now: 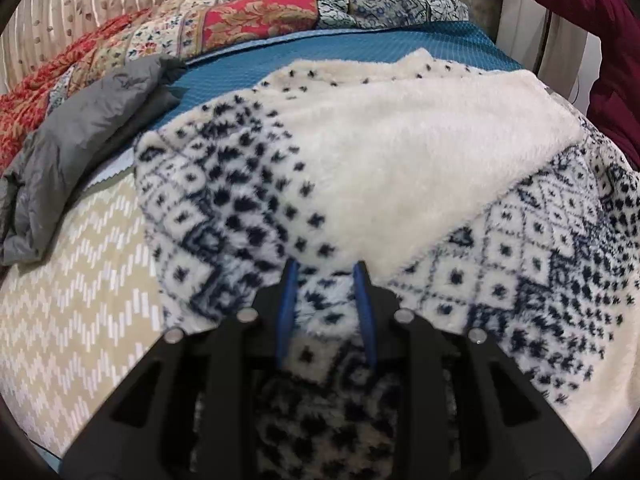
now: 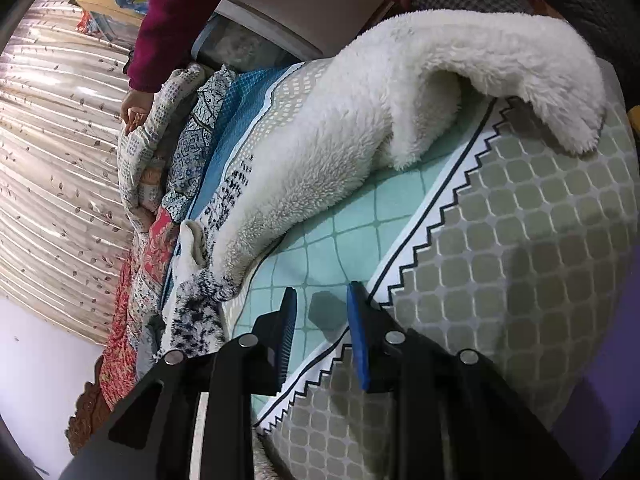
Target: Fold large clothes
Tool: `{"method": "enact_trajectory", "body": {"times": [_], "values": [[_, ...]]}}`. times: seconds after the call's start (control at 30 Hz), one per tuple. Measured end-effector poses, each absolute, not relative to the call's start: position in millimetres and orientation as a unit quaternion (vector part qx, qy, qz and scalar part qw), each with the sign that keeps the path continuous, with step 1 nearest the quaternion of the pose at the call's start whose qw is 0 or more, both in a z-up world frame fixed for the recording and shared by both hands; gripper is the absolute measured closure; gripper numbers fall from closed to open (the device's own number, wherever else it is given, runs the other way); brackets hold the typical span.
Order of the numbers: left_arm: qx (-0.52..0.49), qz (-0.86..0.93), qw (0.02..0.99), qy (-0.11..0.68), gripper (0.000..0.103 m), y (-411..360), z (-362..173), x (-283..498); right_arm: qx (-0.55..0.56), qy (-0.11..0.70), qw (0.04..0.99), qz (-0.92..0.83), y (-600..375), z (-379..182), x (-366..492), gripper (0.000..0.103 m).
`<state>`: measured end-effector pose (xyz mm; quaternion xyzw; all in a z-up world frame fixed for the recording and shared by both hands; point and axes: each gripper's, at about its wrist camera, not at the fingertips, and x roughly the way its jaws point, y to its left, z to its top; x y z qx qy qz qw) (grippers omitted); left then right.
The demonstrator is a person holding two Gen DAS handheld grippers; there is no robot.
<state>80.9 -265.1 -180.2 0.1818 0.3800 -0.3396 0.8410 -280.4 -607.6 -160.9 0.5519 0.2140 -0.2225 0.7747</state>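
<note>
A big fleece garment, cream with navy diamond patterning, lies spread on the bed. Its plain cream lining is folded over on top. My left gripper sits low over its near edge, jaws open, with patterned fleece lying between the blue pads. In the right wrist view the same garment shows as a cream fleece heap, one flap raised at the upper right. My right gripper is open and empty above the mint-checked bedsheet, apart from the fleece.
A grey garment lies crumpled at the left of the bed. Folded patchwork quilts pile at the back. A person in a maroon sleeve reaches at the bed's far side. A striped curtain hangs behind.
</note>
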Motion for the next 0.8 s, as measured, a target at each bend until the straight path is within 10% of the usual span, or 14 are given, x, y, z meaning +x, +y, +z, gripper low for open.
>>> {"method": "enact_trajectory", "body": {"times": [0.17,0.47,0.5,0.57,0.8], "values": [[0.187,-0.342,0.835,0.388,0.057,-258,-167,80,0.586,0.136,0.767,-0.223,-616,-145,-315,0.041],[0.213,-0.334,0.846,0.357,0.044,-253,-183,59,0.610,0.117,0.707,-0.338,-676,-158,-346,0.038],[0.214,-0.333,0.846,0.357,0.044,-253,-184,60,0.614,0.103,0.704,-0.341,-683,-161,-351,0.039],[0.214,-0.335,0.843,0.362,0.044,-253,-182,61,0.613,0.103,0.704,-0.343,-696,-159,-356,0.077],[0.132,-0.363,0.845,0.369,0.044,-219,-116,66,0.472,0.034,0.826,-0.306,-706,-2,-343,0.077]]}}
